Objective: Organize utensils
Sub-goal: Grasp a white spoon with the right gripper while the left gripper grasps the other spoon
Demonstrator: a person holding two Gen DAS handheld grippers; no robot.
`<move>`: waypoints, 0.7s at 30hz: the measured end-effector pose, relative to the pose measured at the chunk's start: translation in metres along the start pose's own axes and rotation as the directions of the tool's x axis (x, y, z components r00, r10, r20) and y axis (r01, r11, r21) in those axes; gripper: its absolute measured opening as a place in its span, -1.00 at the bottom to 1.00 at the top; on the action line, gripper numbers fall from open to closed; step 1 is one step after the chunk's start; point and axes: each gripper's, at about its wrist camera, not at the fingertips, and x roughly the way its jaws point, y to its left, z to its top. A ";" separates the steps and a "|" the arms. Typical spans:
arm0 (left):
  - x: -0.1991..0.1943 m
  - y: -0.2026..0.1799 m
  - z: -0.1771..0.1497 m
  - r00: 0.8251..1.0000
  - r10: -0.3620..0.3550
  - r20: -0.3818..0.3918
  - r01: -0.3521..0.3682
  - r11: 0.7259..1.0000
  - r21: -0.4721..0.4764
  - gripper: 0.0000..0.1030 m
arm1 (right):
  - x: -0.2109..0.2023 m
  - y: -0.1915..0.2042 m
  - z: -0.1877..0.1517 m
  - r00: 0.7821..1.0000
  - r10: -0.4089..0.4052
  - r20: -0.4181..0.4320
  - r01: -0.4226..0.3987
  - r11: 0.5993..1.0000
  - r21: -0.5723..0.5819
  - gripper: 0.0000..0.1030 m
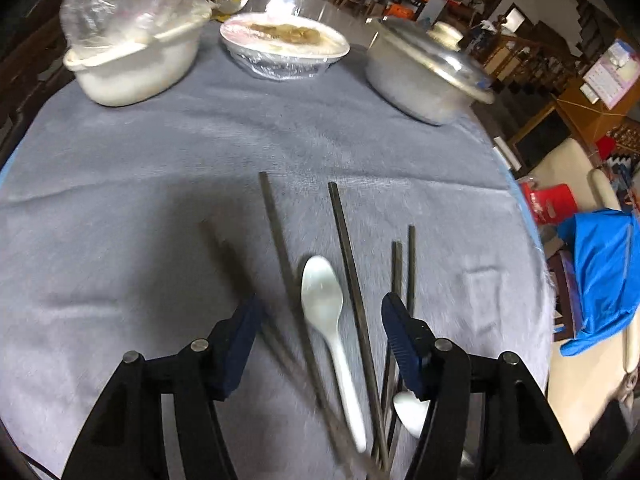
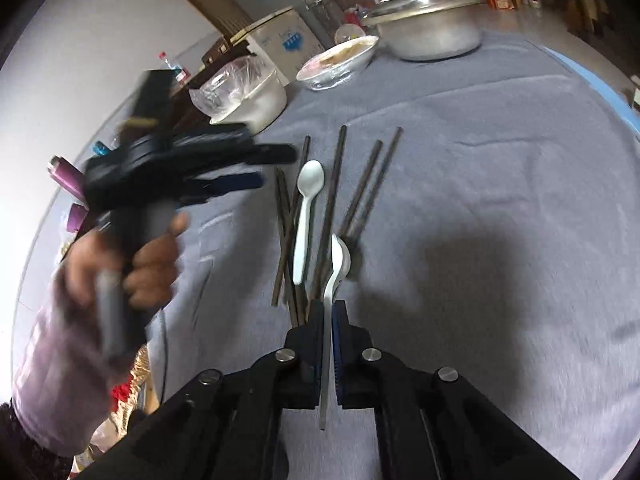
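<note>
Sorting is barely starting: my right hand-held gripper (image 2: 327, 312) is clamping one white spoon's handle (image 2: 329, 308), my left hand-held gripper (image 1: 322, 316) is hovering spread above the other spoon (image 1: 324, 300) and crossed chopsticks (image 1: 348, 248) near the table's (image 1: 160, 160) front edge.

Left wrist: low and close over the chopsticks (image 1: 347, 240), facing the pot (image 1: 424, 76).
Right wrist: higher, from the table's near edge.
Shared: chopsticks, pot, gray cloth (image 2: 500, 200).

white spoon (image 1: 326, 320) between chopsticks (image 1: 348, 264)
</note>
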 end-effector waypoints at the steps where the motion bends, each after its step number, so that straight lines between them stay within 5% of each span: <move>1: 0.008 -0.003 0.003 1.000 0.014 -0.007 -0.014 1.000 0.001 0.23 | -0.001 -0.001 -0.003 1.000 -0.011 0.004 0.011 1.000 0.001 -0.90; 4: 0.026 -0.010 0.005 0.999 0.043 -0.026 -0.042 0.999 0.026 0.20 | -0.011 -0.016 -0.014 1.000 -0.010 0.013 0.009 0.999 0.043 -0.90; 6: 0.037 -0.012 0.002 0.996 0.061 -0.063 -0.058 0.997 0.041 -0.30 | -0.016 -0.024 -0.020 1.000 -0.017 0.017 0.016 0.998 0.068 -0.90; 7: 0.034 -0.013 0.000 0.996 0.079 -0.033 -0.077 0.995 0.056 -0.32 | -0.016 -0.026 -0.022 1.000 -0.019 0.019 0.018 0.997 0.071 -0.90; 9: 0.035 -0.016 -0.005 0.996 0.087 -0.031 -0.084 0.992 0.090 -0.69 | -0.020 -0.033 -0.027 0.999 -0.024 0.027 0.022 0.996 0.087 -0.91; 18: 0.007 -0.015 -0.045 0.999 0.034 -0.023 -0.029 0.980 0.196 -0.81 | -0.025 -0.044 -0.030 0.998 -0.066 -0.010 0.066 0.994 0.092 -0.83; 20: -0.001 -0.012 -0.055 0.999 0.028 -0.031 -0.020 0.975 0.221 -0.81 | -0.023 -0.047 -0.029 0.995 -0.096 -0.024 0.098 0.992 0.080 -0.57; 21: -0.005 -0.009 -0.060 0.999 0.025 -0.038 -0.016 0.973 0.229 -0.81 | -0.020 -0.046 -0.025 0.993 -0.113 -0.026 0.115 0.990 0.075 -0.25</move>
